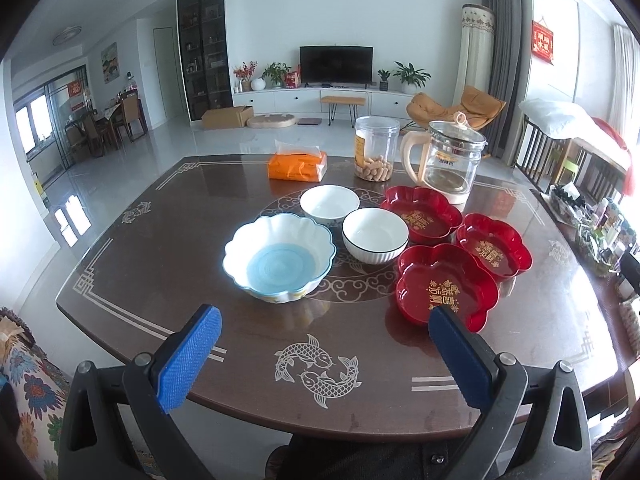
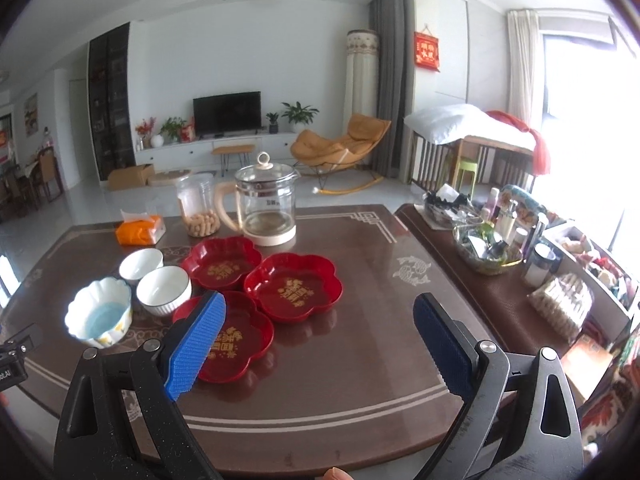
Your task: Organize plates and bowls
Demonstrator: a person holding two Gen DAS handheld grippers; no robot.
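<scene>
Three red plates (image 1: 446,294); three bowls (image 1: 280,258); one kettle (image 1: 450,162); one jar (image 1: 376,148).

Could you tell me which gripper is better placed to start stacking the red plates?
Probably the right gripper: its open jaws sit right at the nearest red plate. The left gripper, also open, faces the scalloped bowl instead.

Black hand-held gripper (image 1: 326,354), blue ribbed pads (image 1: 188,360)

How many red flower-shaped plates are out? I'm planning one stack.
3, clustered on the table's right half: one nearest the grippers, one right of it, one by the glass kettle. None appear hidden.
</scene>
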